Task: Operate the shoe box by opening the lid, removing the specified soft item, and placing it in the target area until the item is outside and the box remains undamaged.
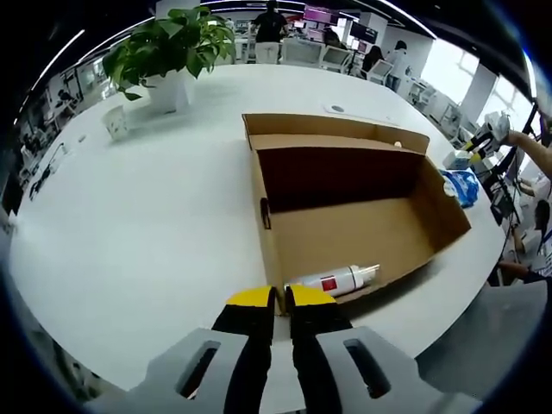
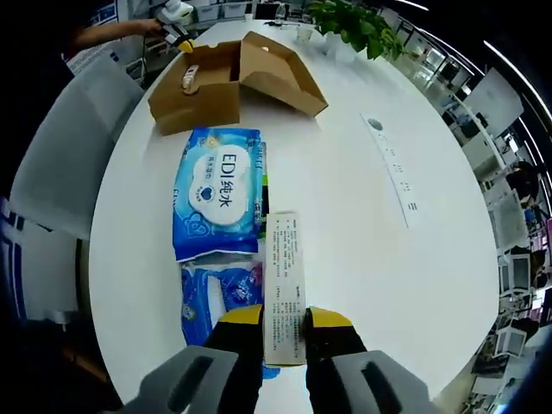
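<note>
1. The left gripper (image 1: pixel 279 297), a grey two-jaw tool with black fingers and yellow tips, rises from the bottom of the left gripper view. Its jaws stand pressed together, with only a thin dark seam between the yellow tips, and nothing is between them.
2. The right gripper (image 2: pixel 285 317), of the same grey, black and yellow build, rises from the bottom of the right gripper view. Its jaws stand slightly apart, clamped on the near end of a long narrow white printed box (image 2: pixel 285 285).
3. In the right gripper view, the left gripper appears far off at the top left, held by a bare forearm (image 2: pixel 108 33).
</note>
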The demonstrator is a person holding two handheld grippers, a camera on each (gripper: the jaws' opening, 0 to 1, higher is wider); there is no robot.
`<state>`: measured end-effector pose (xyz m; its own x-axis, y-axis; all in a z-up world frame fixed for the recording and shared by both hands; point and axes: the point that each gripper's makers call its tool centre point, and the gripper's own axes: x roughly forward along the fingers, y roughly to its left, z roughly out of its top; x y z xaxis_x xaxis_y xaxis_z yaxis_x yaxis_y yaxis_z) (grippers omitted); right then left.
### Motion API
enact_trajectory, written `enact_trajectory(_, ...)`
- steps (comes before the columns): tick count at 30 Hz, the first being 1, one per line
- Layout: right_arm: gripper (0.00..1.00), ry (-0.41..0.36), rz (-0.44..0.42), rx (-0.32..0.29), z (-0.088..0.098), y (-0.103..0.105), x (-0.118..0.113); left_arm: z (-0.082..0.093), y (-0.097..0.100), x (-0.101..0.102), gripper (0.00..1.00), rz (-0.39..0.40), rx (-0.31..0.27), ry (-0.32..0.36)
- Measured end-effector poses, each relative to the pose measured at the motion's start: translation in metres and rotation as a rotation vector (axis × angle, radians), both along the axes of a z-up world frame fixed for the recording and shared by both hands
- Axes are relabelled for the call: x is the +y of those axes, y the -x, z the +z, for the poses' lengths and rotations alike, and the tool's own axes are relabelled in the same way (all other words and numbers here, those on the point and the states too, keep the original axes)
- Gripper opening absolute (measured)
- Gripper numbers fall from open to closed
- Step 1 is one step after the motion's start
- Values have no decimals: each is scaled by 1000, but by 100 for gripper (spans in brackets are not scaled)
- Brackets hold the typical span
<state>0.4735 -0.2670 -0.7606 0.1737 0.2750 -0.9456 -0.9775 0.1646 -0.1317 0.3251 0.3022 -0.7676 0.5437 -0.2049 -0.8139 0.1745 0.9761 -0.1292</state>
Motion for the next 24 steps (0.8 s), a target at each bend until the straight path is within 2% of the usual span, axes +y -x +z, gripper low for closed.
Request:
enact_trajectory(11,13,48,20,20,-19,-4,-11,-1,-1,2,4,2,5,-4)
enact_trajectory(24,14,105,62,24,-31,-5,-23,-1,-1,2,4,-3,12,-12)
